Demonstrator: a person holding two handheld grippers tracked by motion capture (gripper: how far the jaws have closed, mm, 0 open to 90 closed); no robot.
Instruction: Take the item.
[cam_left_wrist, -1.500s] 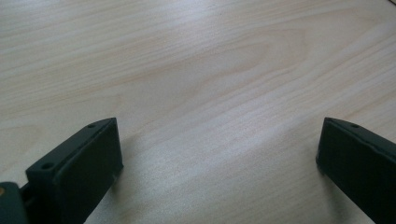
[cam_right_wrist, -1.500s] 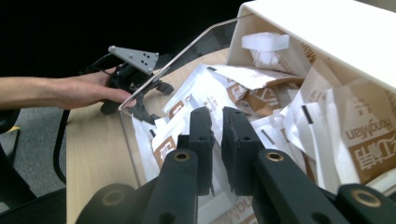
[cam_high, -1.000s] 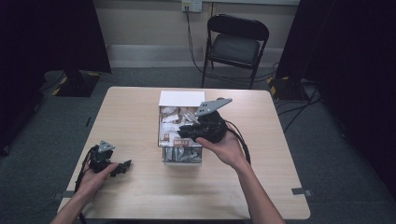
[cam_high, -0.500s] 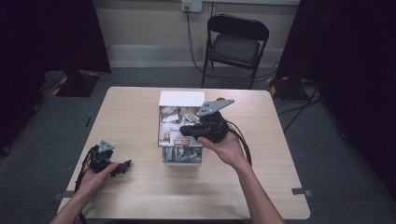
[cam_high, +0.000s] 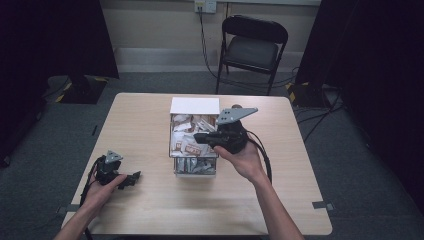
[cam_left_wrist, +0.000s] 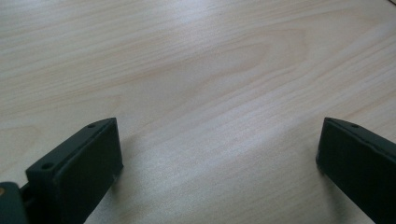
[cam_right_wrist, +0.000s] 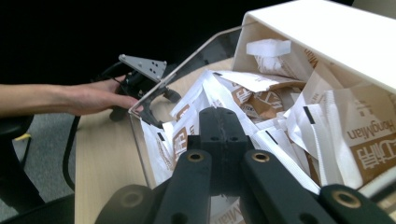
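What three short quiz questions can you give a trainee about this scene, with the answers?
1. True or false: the left claw stands open over the bare table.
2. Choose one. Where does the shut right claw point? A: at the folding chair. B: into the clear box full of packets. C: at the floor.
3. Short answer: what colour is the lid at the far end of the box?

Key: 1 true. 2 B. 3 white.
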